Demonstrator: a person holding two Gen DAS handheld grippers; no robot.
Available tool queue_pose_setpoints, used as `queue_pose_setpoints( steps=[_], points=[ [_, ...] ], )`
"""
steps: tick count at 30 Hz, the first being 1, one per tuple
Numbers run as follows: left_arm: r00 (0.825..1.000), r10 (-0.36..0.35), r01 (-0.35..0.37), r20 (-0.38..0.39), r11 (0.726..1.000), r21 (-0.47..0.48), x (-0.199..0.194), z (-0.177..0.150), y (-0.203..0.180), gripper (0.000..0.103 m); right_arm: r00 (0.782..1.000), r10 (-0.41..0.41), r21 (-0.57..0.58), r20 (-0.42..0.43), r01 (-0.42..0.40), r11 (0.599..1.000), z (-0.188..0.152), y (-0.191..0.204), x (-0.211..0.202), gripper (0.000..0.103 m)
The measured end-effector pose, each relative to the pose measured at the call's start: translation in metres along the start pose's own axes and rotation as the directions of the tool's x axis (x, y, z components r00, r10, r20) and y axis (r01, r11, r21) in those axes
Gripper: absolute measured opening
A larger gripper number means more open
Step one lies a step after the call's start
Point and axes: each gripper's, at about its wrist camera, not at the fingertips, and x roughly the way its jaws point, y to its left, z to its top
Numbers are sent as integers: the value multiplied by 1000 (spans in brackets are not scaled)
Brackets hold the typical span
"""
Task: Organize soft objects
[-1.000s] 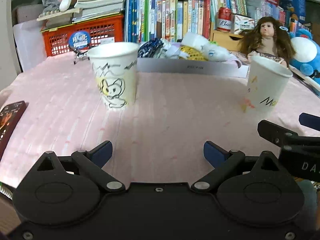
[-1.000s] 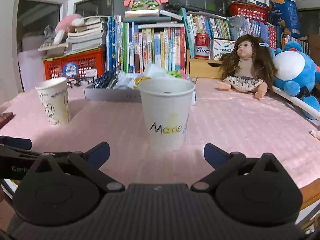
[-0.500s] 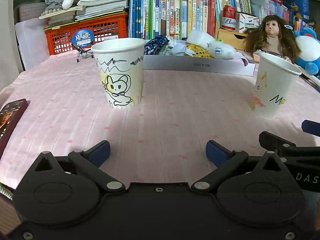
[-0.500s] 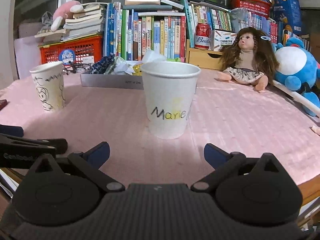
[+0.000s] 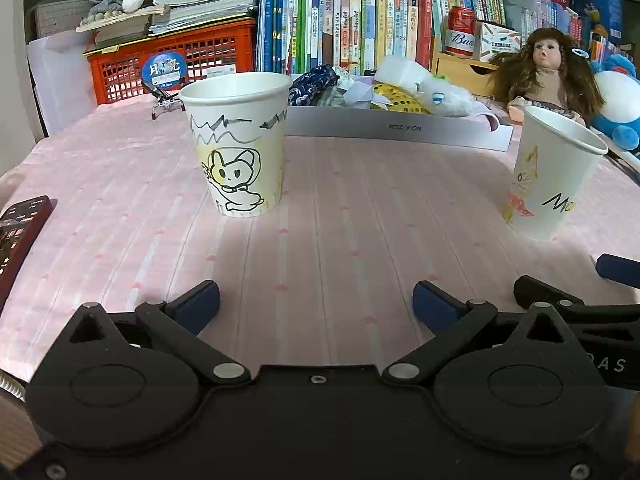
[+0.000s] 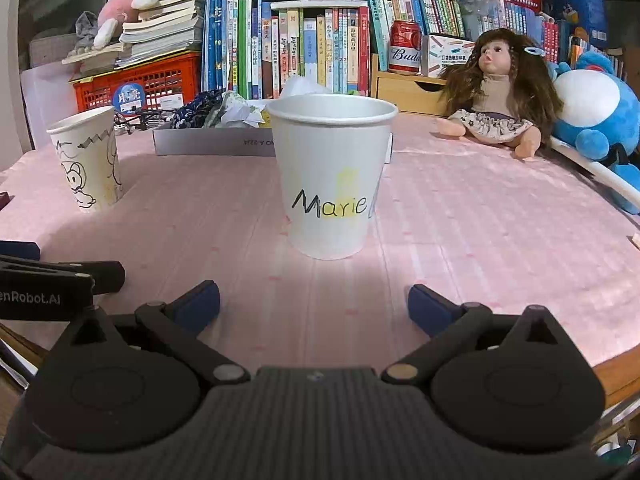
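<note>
Two paper cups stand upright on the pink tablecloth. The one with a cartoon drawing [image 5: 238, 144] [image 6: 89, 160] is ahead and slightly left of my left gripper [image 5: 316, 306], which is open and empty. The cup lettered "Marie" [image 6: 332, 176] [image 5: 550, 172] stands straight ahead of my right gripper [image 6: 314, 306], also open and empty. Behind the cups a flat grey box [image 5: 400, 130] [image 6: 212, 142] holds a heap of soft cloth and crumpled items [image 5: 384, 90].
A doll [image 6: 500, 92] and a blue plush toy [image 6: 596, 116] sit at the back right. Books, a red crate [image 5: 172, 64] and a wooden drawer box line the back. A dark remote [image 5: 18, 236] lies at the left table edge.
Both grippers have drawn back slightly toward the table's near edge, so the cups sit a little farther ahead. The left jaws stand a touch wider than a second ago.
</note>
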Motion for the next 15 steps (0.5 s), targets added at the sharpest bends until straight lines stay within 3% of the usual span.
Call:
queue_pose_setpoints(
  steps=[15],
  points=[
    [1000, 12, -12, -11, 1000, 0, 2, 1, 0, 103, 1000, -6, -1, -16, 6, 1000, 2, 1, 1, 103]
  ],
)
